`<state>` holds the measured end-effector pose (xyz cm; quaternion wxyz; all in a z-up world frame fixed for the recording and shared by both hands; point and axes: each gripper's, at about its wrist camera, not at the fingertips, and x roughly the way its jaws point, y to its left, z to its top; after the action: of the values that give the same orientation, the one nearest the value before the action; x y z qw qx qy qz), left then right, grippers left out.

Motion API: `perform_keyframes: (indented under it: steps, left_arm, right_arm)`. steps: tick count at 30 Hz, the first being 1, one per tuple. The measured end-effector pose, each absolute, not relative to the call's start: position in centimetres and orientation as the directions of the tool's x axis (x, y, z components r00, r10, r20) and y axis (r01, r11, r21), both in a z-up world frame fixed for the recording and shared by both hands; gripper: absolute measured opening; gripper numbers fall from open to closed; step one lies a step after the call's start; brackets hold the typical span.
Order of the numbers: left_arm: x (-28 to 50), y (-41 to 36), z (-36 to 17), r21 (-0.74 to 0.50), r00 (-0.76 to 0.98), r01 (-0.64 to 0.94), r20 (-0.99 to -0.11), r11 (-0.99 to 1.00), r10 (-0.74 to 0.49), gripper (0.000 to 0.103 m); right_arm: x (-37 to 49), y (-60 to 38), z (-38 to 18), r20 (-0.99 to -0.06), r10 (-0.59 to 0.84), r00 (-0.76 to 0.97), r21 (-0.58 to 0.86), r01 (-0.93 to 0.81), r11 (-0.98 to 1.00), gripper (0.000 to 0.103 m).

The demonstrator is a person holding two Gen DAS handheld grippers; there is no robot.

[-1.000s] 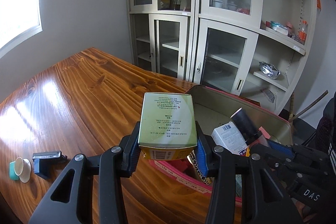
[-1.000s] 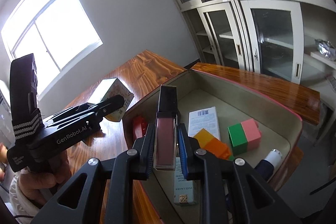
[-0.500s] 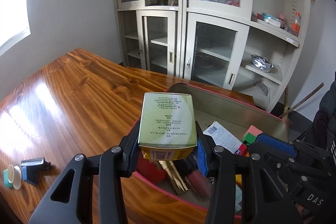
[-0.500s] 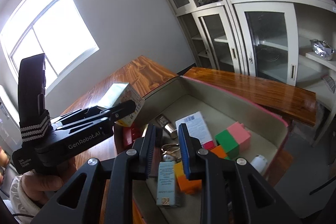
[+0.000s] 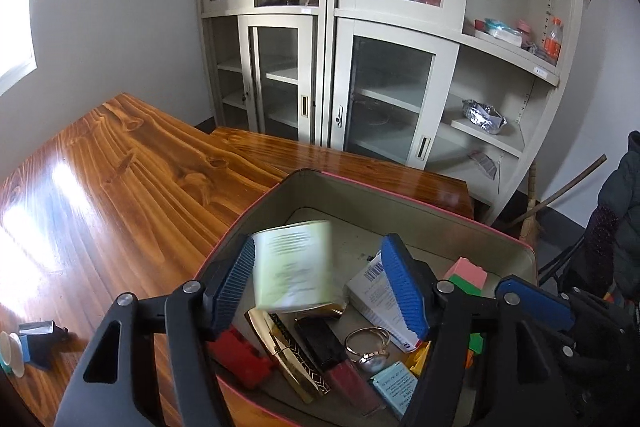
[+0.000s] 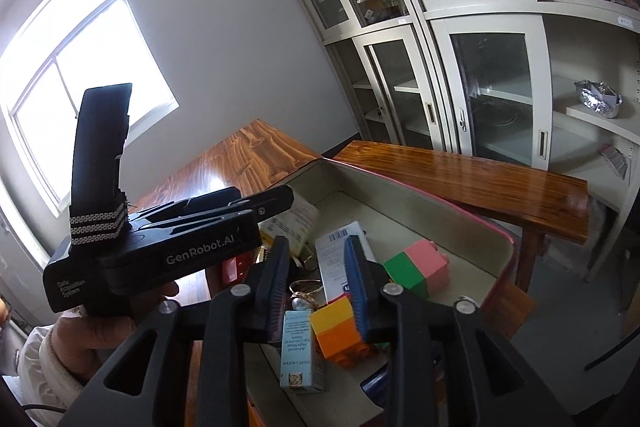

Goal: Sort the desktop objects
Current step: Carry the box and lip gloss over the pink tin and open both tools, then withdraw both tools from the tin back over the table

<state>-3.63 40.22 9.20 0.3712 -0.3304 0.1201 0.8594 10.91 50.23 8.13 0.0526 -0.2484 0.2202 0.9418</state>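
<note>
Left wrist view: the wooden table [image 5: 132,163] is seen running from 7 to 12 o'clock, bare over most of its surface. The pink-rimmed bin [image 5: 400,223] is set at the table's near right corner, its far wall at 12 o'clock from the left gripper [image 5: 320,291].

Change noted: the left gripper's jaws have just been opening and now stand wide apart. The green-and-white box [image 5: 294,267], clamped between the pads half a second ago, is blurred with motion, clear of the right pad and at most brushing the left one; it is judged to be released and dropping into the bin. One sorting step is thereby taken as done.

Right wrist view: the right gripper [image 6: 318,279] has also just been opening; its jaws are parted and nothing is between them. The maroon tube [image 5: 352,375] held a second ago is now seen lying on the bin floor at 6 o'clock, beside the black case [image 5: 320,339] and the gold ring [image 5: 366,345].

Edges and room: the bin floor is crowded at 5 to 7 o'clock; bare lining is left toward 12 o'clock. The two grippers are close together over the bin, so withdrawal is judged safest upward and apart. Small items [image 5: 28,343] at 8 o'clock on the table are still to be sorted.
</note>
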Motion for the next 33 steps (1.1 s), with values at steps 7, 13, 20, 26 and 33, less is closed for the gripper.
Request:
perform_keyframes:
  steps: [7,13,20,26,33]
  left_arm:
    - [-3.9,38.6,9.0,-0.043,-0.531,-0.679,-0.660,-0.733,0.531,0.070]
    - [-3.9,36.8,9.2,-0.037,-0.555,-0.656,-0.653,-0.754,0.515,0.070]
    - [-3.9,34.8,9.5,-0.047,-0.577,-0.620,-0.648,-0.783,0.497,0.070]
    - [-3.8,32.6,9.7,-0.044,-0.601,-0.584,-0.647,-0.810,0.468,0.070]
    - [-4.1,28.4,10.3,-0.068,-0.639,-0.522,-0.629,-0.850,0.443,0.070]
  right_arm:
    - [10.8,50.0,7.9,-0.493,-0.015,-0.870,0.395,-0.208,-0.895,0.041]
    - [10.8,49.5,7.8,-0.493,-0.028,-0.870,0.403,-0.200,-0.893,0.049]
    - [10.9,48.2,8.2,-0.481,-0.035,-0.876,0.391,-0.178,-0.903,0.069]
    - [10.9,46.5,8.7,-0.471,-0.057,-0.880,0.380,-0.144,-0.914,0.077]
    - [10.4,43.4,9.3,-0.466,-0.098,-0.879,0.357,-0.086,-0.930,0.079]
